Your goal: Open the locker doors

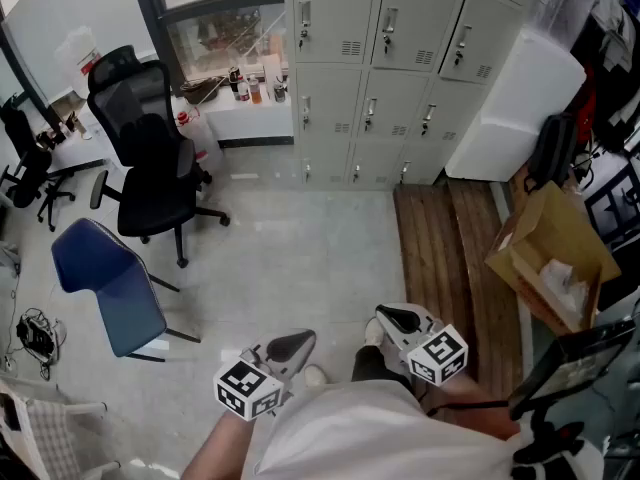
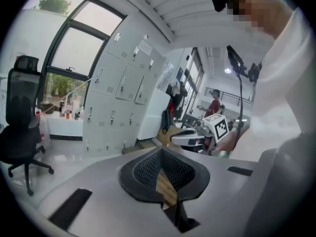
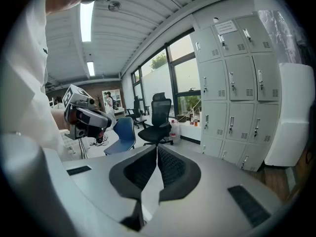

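The left gripper (image 1: 292, 348) and right gripper (image 1: 398, 320) are hovering closed, empty, lower centre, since the lockers (image 1: 400, 68), upper centre, are probably beyond reach.

Pale grey lockers (image 1: 400, 68), every door in sight shut.
The bank stands upright on the floor (image 1: 300, 258) at the far side of the room, with its doors stacked in rows and columns. Each door (image 1: 418, 13) has a small vertical handle (image 1: 389, 30) near its left edge and a louvred vent (image 1: 437, 57) low on its right, and all sit flush in the frame.
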